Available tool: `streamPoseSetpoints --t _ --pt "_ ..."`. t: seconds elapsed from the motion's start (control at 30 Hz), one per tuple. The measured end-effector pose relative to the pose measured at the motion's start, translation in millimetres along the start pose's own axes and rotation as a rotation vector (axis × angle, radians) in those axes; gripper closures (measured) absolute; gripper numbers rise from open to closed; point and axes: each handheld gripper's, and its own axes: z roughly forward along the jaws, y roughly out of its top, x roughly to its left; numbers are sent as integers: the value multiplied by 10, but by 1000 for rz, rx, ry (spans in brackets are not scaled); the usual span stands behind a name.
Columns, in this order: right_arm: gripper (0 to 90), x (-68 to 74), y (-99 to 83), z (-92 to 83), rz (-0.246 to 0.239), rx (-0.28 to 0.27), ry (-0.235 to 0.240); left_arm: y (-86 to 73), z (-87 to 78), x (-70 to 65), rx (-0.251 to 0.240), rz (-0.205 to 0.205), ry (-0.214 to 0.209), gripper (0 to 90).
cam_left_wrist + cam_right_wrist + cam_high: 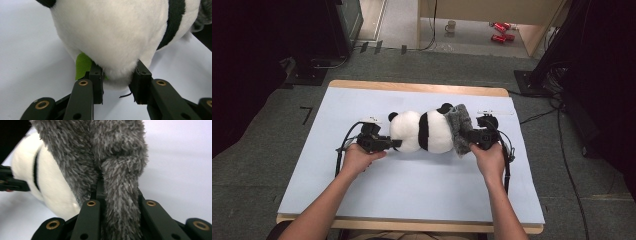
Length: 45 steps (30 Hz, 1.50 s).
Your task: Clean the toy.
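Grey carpet surrounds the pale-blue-covered table (412,190) bearing a panda (422,131).

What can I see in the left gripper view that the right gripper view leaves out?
The left gripper view alone gives the green leaf-like tag tucked under the panda, and the left gripper with its jaws pressed against the white plush at either side. The right gripper view alone gives the right gripper clamped on a fold of the grey fuzzy fabric close up. Both share the plush panda, with its white body and a black band, lying on the pale blue table mat.
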Motion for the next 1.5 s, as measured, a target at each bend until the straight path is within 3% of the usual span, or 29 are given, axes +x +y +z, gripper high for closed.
streamPoseSetpoints --t 0.1,0.2,0.33,0.37,0.4,0.47,0.57,0.7,0.93,1.27,1.5 --pt "777 -67 -16 19 9 36 -46 -1 -7 16 3 4 -2 676" --pt "776 -80 8 -70 26 32 -38 -5 -25 35 4 8 -10 675" --pt "775 96 105 -251 -25 -32 16 -15 -25 45 -1 36 -15 671" --pt "775 96 105 -251 -25 -32 16 -15 -25 45 -1 36 -15 670" --pt "774 199 111 -231 -43 -21 55 -20 -25 35 -2 48 -12 661" --pt "773 244 96 -172 -59 -5 52 -28 -27 34 -4 60 -1 632" --pt "773 213 76 -118 -49 -9 52 -42 -32 31 -12 73 4 545" --pt "771 141 76 -90 -27 -15 63 -77 -30 3 -21 130 31 472" --pt "768 119 124 -26 -29 -37 61 -154 -34 8 -23 180 72 418" --pt "763 99 184 59 -40 -59 42 -206 40 69 -23 175 102 384" --pt "760 62 181 108 -40 -62 19 -212 141 135 -66 120 69 368"
